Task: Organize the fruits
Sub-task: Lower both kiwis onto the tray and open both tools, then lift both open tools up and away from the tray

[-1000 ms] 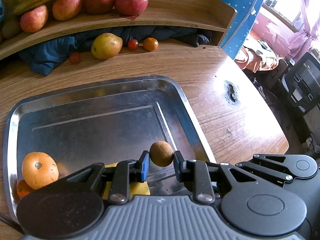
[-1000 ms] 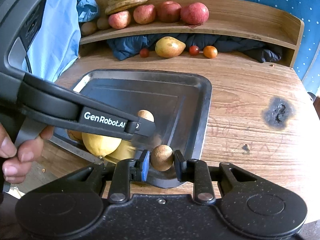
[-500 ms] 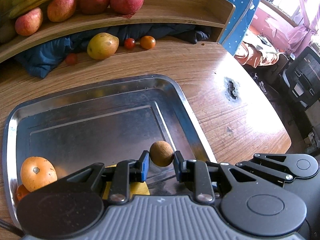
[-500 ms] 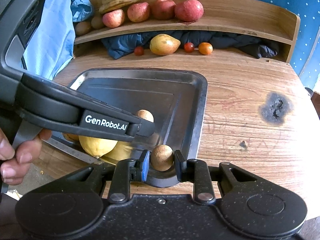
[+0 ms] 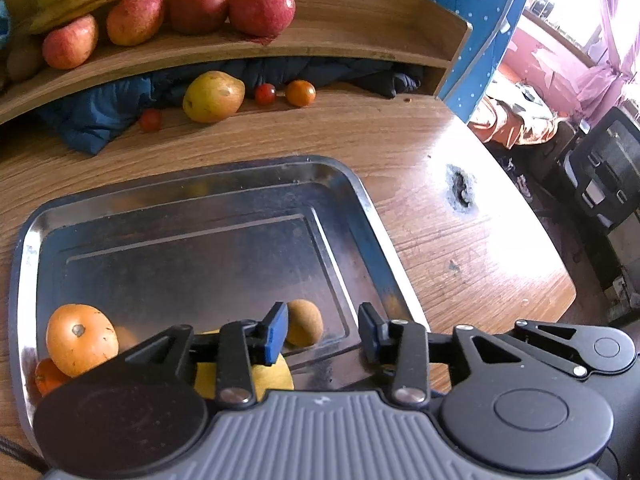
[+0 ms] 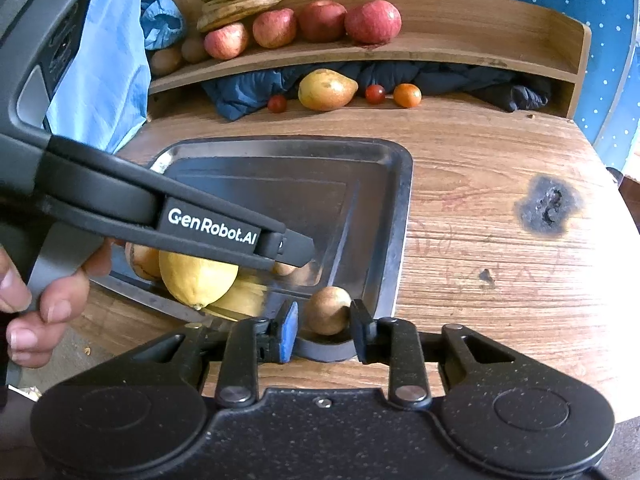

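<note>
On the wooden table (image 5: 420,152) lies a shallow rectangular steel tray (image 5: 360,200), and both grippers hang over its near end. Seen from the left wrist, the left gripper (image 5: 322,332) has just been opening: its jaws now stand apart, and a small round brown fruit (image 5: 305,322) sits on the tray floor between them, just beside the blue pad (image 5: 276,332) and clear of the other. This view alone shows a large orange fruit (image 5: 82,338) in the tray's near left corner. The right-wrist view shows the right gripper (image 6: 324,330), its jaws likewise just loosened, with a second brown fruit (image 6: 328,310) between them near the tray's rim; whether the dark finger still touches it is unclear. Only here do a yellow lemon (image 6: 196,278) and the person's hand (image 6: 36,308) on the left gripper's handle appear.
</note>
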`<state>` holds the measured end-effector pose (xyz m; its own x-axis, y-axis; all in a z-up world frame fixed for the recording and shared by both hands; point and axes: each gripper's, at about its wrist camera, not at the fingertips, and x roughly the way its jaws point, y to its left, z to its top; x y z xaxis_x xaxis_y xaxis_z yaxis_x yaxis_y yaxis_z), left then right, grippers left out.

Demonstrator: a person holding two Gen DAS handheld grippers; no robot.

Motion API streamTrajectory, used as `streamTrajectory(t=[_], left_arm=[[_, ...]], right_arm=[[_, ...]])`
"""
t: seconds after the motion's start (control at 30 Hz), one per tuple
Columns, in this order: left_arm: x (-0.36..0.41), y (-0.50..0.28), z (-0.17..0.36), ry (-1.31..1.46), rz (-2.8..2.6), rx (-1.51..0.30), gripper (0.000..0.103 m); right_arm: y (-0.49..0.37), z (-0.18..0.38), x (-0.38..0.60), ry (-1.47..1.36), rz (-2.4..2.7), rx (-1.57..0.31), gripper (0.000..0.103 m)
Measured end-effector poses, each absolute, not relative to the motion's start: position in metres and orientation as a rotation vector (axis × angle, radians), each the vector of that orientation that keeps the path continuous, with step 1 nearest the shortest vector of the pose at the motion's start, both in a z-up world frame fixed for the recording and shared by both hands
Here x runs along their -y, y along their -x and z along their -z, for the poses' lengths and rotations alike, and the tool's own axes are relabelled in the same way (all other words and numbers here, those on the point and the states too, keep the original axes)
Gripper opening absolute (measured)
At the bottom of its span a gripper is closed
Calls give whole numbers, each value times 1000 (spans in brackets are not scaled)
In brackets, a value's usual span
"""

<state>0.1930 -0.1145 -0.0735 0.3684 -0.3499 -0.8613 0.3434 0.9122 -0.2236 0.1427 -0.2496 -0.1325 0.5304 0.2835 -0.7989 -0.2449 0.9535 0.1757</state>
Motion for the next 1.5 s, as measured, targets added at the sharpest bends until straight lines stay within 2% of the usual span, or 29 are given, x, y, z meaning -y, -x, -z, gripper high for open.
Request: streamTrajectory(t=[0.23,0.33,0.43,0.5,0.57,0.67,1.07,1.5], left_arm=[[102,-185,57,33,441,-1049,66],[94,-181,50,36,433,-1029,79],[83,-175,43,36,427,-1021,90],[73,-170,39,38,427,-1030,99],[62,-163,35,39,411,-1033,102],[43,-153,33,23,360,-1039,102],[-13,-141,44,37,131,-1121,102],[-19,-141,41,35,96,-1112,102]], right_arm=[[-131,121,254,-57,-294,-935,50],[-127,116,255,-66,-286,-923,58],[-124,113,256,-82,-276,-912,70],[-122,111,257,-89,-268,-912,82],[-120,108,256,-87,-258,-915,87],[-118,105,255,-94,-255,-919,102],[-114,95,236,-51,-260,-913,102],[-116,93,220,-36,-293,-909,102]])
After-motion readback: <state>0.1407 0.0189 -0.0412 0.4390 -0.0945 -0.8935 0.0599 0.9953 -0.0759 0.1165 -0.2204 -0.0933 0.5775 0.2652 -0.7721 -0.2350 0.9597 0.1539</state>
